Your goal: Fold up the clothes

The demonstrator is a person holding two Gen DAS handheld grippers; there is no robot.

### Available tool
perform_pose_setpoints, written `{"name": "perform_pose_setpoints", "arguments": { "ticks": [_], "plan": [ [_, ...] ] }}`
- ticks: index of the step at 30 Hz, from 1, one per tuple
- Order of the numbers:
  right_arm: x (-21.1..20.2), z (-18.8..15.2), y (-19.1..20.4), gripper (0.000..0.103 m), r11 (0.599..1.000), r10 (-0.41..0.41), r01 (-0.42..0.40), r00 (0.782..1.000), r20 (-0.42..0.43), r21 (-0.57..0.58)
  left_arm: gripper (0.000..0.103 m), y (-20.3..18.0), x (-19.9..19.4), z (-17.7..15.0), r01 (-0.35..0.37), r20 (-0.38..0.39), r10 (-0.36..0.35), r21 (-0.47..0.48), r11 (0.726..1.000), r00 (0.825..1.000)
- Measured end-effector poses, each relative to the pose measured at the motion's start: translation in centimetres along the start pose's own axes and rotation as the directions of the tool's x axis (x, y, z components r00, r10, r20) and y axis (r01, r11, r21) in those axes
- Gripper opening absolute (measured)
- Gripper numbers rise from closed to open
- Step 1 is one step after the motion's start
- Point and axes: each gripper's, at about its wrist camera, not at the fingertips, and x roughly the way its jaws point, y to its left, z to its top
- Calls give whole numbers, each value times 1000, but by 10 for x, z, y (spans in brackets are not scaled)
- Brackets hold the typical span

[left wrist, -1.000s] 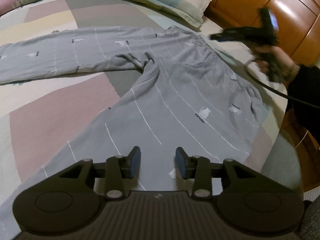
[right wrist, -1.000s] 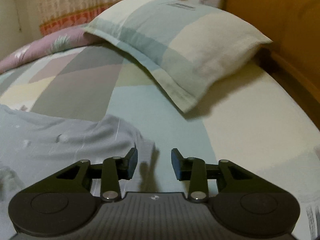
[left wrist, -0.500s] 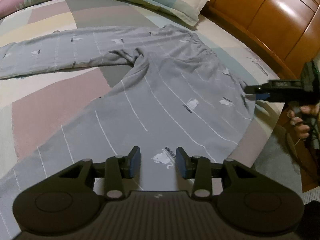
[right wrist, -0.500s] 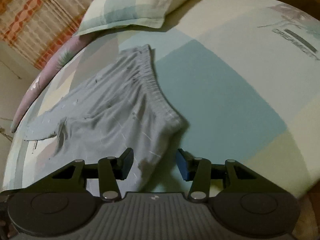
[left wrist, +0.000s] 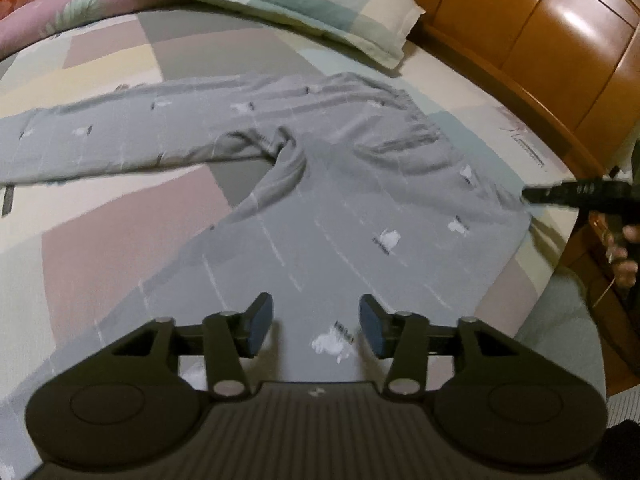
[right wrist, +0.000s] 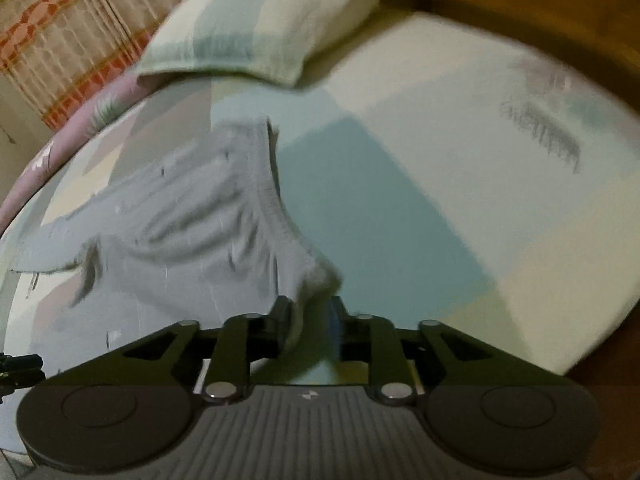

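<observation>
Bed (left wrist: 120, 216) covered by a patchwork sheet of pale green, pink, grey and cream blocks; a wooden headboard (left wrist: 540, 28) runs along its far right side. A checked pillow (left wrist: 288, 4) lies at the head end, next to a pink quilt (left wrist: 68, 12) at the upper left.

Grey trousers (left wrist: 340, 208), printed with thin white lines and small white motifs, lie spread on the bed. The waistband (right wrist: 276, 216) is at the right side of the bed, toward the headboard; the two legs run away from it and diverge. One leg extends leftward across the bed, its long axis roughly parallel to the pillow edge; the other extends toward the left wrist camera and passes beneath the left gripper (left wrist: 316, 328). The crotch is puckered where the legs part.

Left gripper: jaws wide apart, holding nothing, poised above the near leg; whether they touch the cloth cannot be told.

Right gripper (right wrist: 308, 320): jaws closed onto the near corner of the waistband, with cloth bunched between them. In the left wrist view this gripper (left wrist: 532, 196) meets the waistband corner at the bed's right edge, with the person's hand (left wrist: 620, 252) behind it.

The right wrist view is motion-blurred.
</observation>
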Motion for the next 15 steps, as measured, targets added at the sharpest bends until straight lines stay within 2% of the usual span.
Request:
{"name": "perform_pose_setpoints", "arguments": {
  "ticks": [3,5,8,13,15],
  "plan": [
    [0,27,14,34,996,52,-49,998,27,-76,60,0,6,12,0,-7,0,29,1000,1000],
    [9,41,35,34,986,83,-77,996,31,-147,60,3,9,19,5,-1,-5,42,999,1000],
    [37,56,81,34,949,141,-132,990,12,-286,61,7,13,29,13,8,-13,62,998,1000],
    [103,90,153,34,808,204,-189,978,-35,-558,64,15,24,44,32,9,-32,96,995,999],
    [133,108,177,42,748,217,-205,974,-60,-631,65,18,32,46,41,0,-42,102,994,999]
  ]
}}
